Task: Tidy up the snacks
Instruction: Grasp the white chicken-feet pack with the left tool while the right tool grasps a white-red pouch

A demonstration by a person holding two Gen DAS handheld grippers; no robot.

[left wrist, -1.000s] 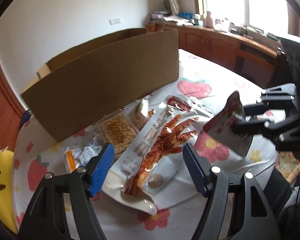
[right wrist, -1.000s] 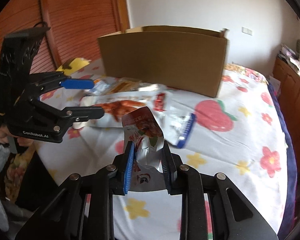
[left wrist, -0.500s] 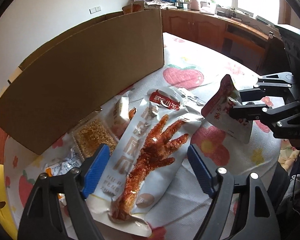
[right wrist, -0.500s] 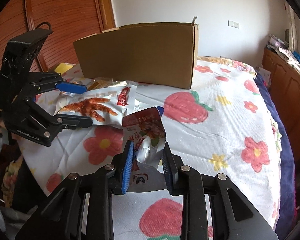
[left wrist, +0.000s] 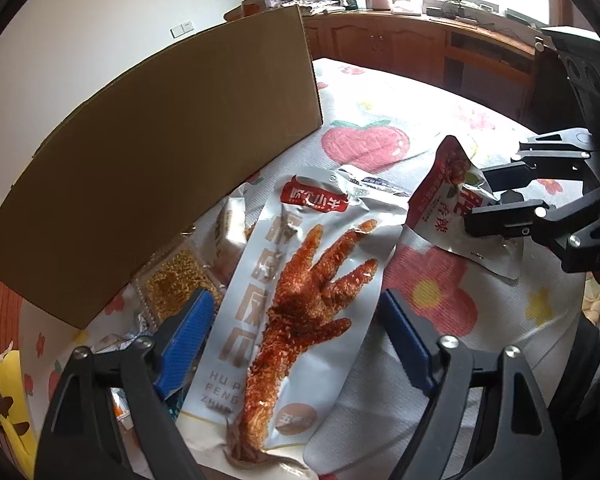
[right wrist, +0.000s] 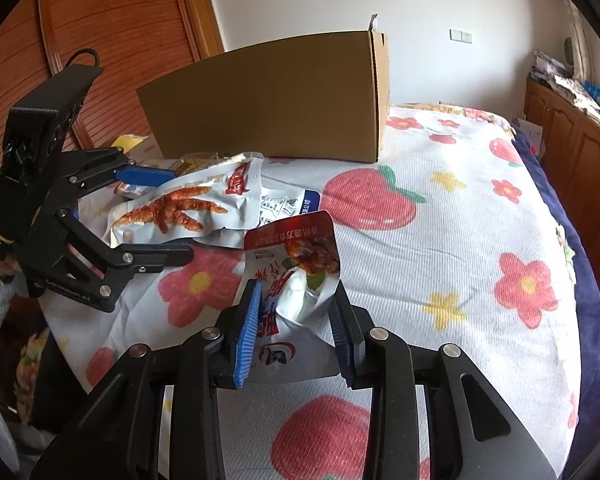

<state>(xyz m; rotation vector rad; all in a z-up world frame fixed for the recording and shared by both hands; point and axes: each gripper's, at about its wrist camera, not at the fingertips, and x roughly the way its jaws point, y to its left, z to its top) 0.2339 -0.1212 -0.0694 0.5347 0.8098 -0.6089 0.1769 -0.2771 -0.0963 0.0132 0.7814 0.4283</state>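
Left wrist view: the left gripper hangs over the chicken-foot snack packet, jaws wide and straddling it, blue pads clear of both long edges; they have just narrowed a little. That packet lies on the floral bedspread atop a heap of smaller snacks beside the tall cardboard box, whose wall closes off the far left side. In the right wrist view the right gripper has its jaws narrow around a crumpled red-and-silver snack pouch; they have just been easing apart, and the pouch sits between the pads, touching both, its top sticking up. Open bedspread stretches right toward the bed's edge and a wooden cabinet
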